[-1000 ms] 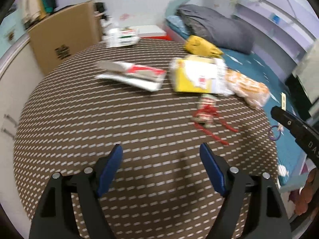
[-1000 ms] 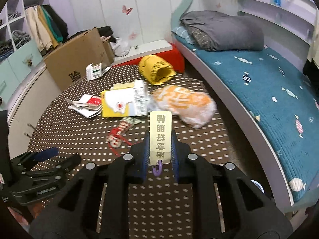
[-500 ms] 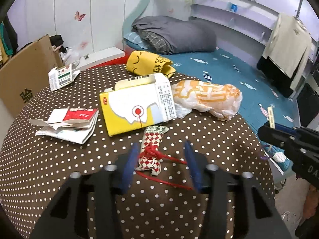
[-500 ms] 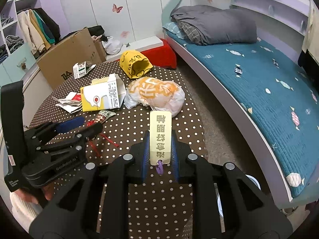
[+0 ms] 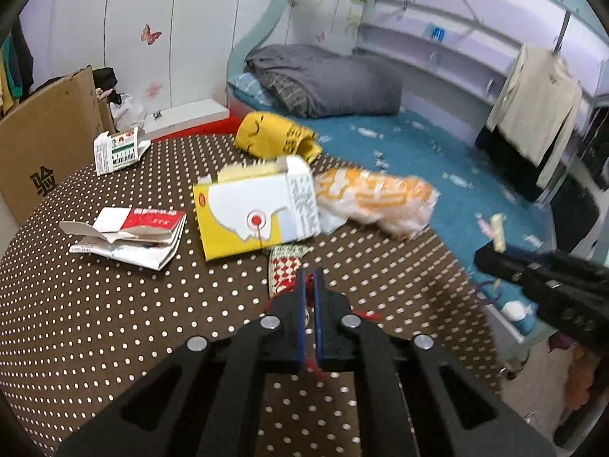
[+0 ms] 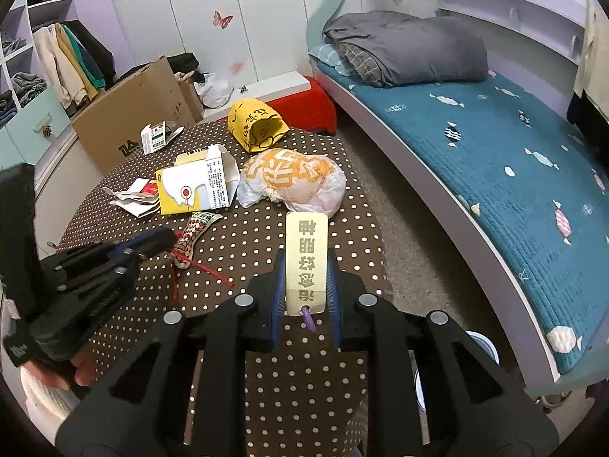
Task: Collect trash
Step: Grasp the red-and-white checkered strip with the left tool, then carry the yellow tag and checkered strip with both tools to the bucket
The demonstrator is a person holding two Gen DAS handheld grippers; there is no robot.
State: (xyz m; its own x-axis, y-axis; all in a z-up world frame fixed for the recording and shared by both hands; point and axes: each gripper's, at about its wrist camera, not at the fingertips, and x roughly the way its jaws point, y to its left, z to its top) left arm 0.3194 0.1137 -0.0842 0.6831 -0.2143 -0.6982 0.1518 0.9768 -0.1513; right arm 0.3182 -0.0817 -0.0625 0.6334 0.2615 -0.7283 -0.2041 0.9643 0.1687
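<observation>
A red-and-white checked pouch (image 5: pixel 283 270) with red string lies on the brown dotted table (image 5: pixel 95 323). My left gripper (image 5: pixel 310 285) is just in front of it, its jaws closing tight on the red string (image 5: pixel 309 280). From the right wrist view, the left gripper (image 6: pixel 167 234) touches the pouch (image 6: pixel 196 228) at its near end. My right gripper (image 6: pixel 304 257) is shut on a pale yellow tag (image 6: pixel 306 262) with a purple loop, held above the table's right side. The left wrist view also catches the right gripper (image 5: pixel 491 261) and its tag (image 5: pixel 498 232).
Behind the pouch lie a yellow-and-white carton (image 5: pixel 259 213), an orange-printed plastic bag (image 5: pixel 377 198), a yellow bag (image 5: pixel 274 139), a flattened red-and-white box (image 5: pixel 133 236) and a small green-and-white box (image 5: pixel 118 150). A cardboard box (image 5: pixel 49 152) stands left, a teal bed (image 6: pixel 495 144) right.
My left gripper swung toward the checked pouch and its jaws went from wide open to shut on the red string. The right gripper kept its grip on the tag.
</observation>
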